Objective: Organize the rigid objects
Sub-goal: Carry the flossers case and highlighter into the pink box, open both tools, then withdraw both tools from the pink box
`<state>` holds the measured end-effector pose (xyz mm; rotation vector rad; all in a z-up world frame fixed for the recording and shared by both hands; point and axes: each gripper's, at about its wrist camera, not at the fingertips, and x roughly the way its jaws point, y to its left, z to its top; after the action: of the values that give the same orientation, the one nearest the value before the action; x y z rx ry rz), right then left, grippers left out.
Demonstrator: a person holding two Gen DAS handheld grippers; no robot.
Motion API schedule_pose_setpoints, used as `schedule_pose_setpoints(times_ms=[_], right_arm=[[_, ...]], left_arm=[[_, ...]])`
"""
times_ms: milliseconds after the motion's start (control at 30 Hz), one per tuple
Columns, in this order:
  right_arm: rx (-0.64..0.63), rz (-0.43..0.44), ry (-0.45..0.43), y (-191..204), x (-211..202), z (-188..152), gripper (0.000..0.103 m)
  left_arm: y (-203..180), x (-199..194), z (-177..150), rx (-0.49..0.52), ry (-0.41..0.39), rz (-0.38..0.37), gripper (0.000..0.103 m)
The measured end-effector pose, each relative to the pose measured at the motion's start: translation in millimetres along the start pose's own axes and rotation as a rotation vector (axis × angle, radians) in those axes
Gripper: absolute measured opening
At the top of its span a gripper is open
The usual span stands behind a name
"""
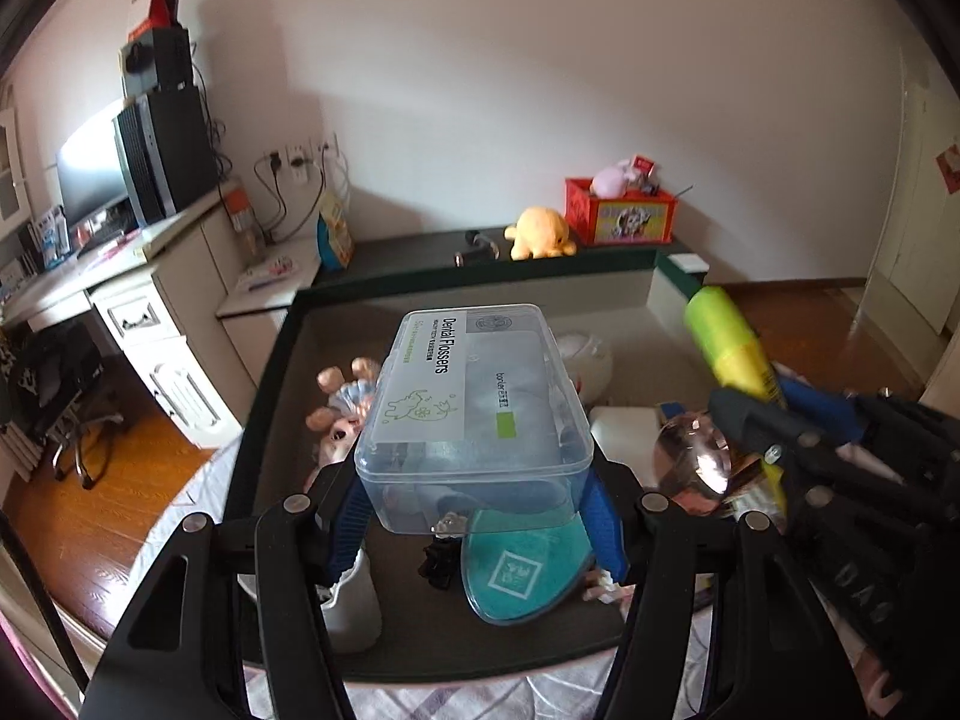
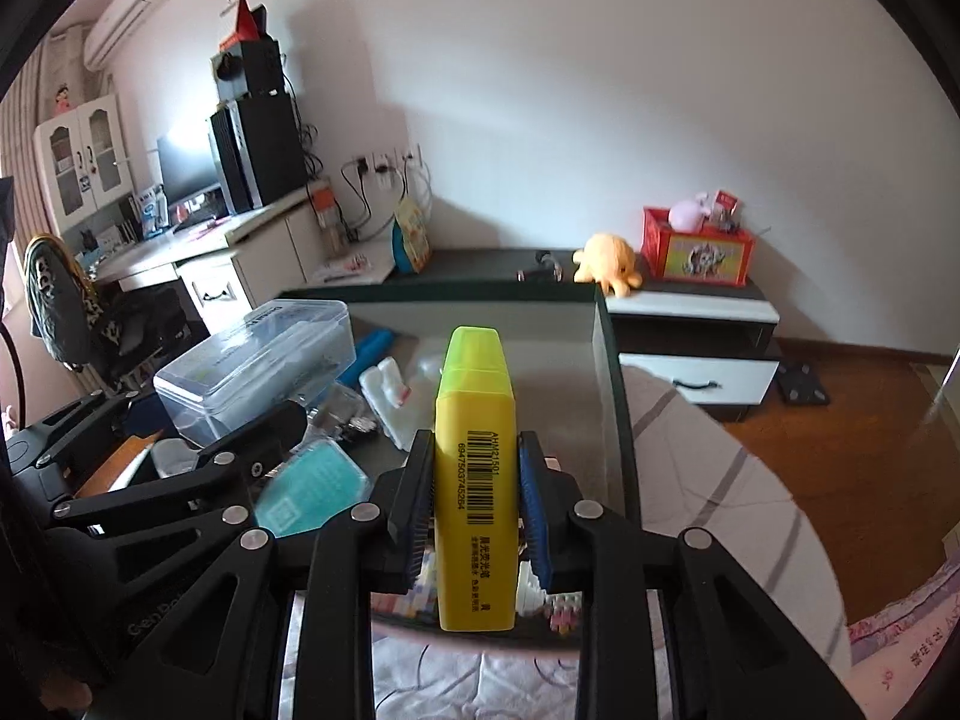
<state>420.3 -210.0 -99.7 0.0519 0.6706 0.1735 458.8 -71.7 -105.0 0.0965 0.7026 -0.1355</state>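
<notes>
My left gripper point(image 1: 474, 504) is shut on a clear plastic "Dental Flossers" box point(image 1: 474, 414) and holds it above the dark tray point(image 1: 264, 420). The box also shows in the right wrist view point(image 2: 258, 360). My right gripper point(image 2: 477, 480) is shut on a yellow highlighter point(image 2: 474, 480) with a green cap, held upright over the tray's right part. The highlighter also shows at the right of the left wrist view point(image 1: 729, 348).
In the tray lie a teal case point(image 1: 522, 564), a small doll point(image 1: 342, 414), a white bottle point(image 1: 354, 606), a white block point(image 1: 624, 438) and a clear pink ball point(image 1: 696, 456). Behind are a yellow plush point(image 1: 540, 234) and a red box point(image 1: 618, 210). A desk stands left.
</notes>
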Motion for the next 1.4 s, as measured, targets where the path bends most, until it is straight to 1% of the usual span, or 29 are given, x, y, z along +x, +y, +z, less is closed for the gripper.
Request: schedule_pose_setpoints(times_ms=[33, 100, 167, 200, 233, 267, 333, 367, 400, 467, 533, 600, 667, 700, 733, 833, 933, 1000, 1100, 1200, 1333, 1400], right_arm=[[0.007, 0.006, -0.018, -3, 2, -2, 0.027], [0.004, 0.003, -0.025, -5, 5, 0, 0.028], [0.003, 0.002, -0.025, -6, 6, -1, 0.031], [0.012, 0.003, -0.022, -8, 5, -1, 0.032], [0.019, 0.009, -0.015, -9, 4, -3, 0.041], [0.023, 0.017, -0.009, -9, 3, -4, 0.051], [0.044, 0.014, 0.002, -12, -4, -7, 0.060], [0.053, 0.020, 0.006, -13, -7, -7, 0.066], [0.065, 0.024, 0.002, -14, -14, -8, 0.069], [0.071, 0.023, -0.024, -13, -31, -12, 0.082], [0.054, 0.024, -0.046, -9, -46, -13, 0.082], [0.037, 0.002, -0.069, 0, -66, -16, 0.084], [0.025, 0.008, -0.092, 9, -85, -21, 0.090], [0.022, 0.009, -0.107, 14, -97, -24, 0.092], [0.022, 0.009, -0.120, 19, -109, -28, 0.103], [0.015, 0.012, -0.145, 31, -136, -35, 0.103], [-0.002, -0.028, -0.166, 43, -163, -45, 0.103], [-0.005, -0.033, -0.184, 49, -179, -52, 0.103], [-0.008, -0.036, -0.200, 58, -201, -61, 0.103], [-0.016, -0.052, -0.213, 66, -219, -68, 0.103], [-0.012, -0.060, -0.228, 71, -245, -80, 0.103], [-0.013, -0.066, -0.239, 75, -256, -83, 0.103]], left_arm=[[3, 5, -2, -0.016, 0.013, -0.008, 0.061], [7, 10, -2, -0.044, 0.034, -0.016, 0.062], [10, 5, -3, -0.065, 0.026, -0.021, 0.074], [12, 1, -3, -0.069, 0.009, -0.015, 0.086], [13, -6, -5, -0.070, -0.017, 0.017, 0.093], [13, -13, -6, -0.069, -0.032, 0.035, 0.094], [16, -29, -9, -0.073, -0.059, 0.037, 0.101], [19, -35, -10, -0.078, -0.060, 0.038, 0.103], [21, -44, -12, -0.082, -0.068, 0.034, 0.103], [25, -60, -16, -0.086, -0.075, 0.029, 0.103], [27, -81, -23, -0.087, -0.098, 0.029, 0.103], [28, -102, -30, -0.083, -0.117, 0.028, 0.103], [27, -124, -39, -0.071, -0.140, 0.023, 0.103], [25, -134, -43, -0.069, -0.148, 0.036, 0.103], [24, -146, -48, -0.063, -0.159, 0.058, 0.103], [24, -181, -61, -0.073, -0.197, 0.082, 0.103], [25, -209, -72, -0.089, -0.212, 0.060, 0.103], [25, -227, -80, -0.084, -0.230, 0.071, 0.103], [22, -251, -90, -0.074, -0.255, 0.099, 0.103], [22, -271, -96, -0.082, -0.277, 0.097, 0.103], [19, -298, -104, -0.059, -0.311, 0.116, 0.103], [18, -312, -107, -0.063, -0.329, 0.112, 0.103]])
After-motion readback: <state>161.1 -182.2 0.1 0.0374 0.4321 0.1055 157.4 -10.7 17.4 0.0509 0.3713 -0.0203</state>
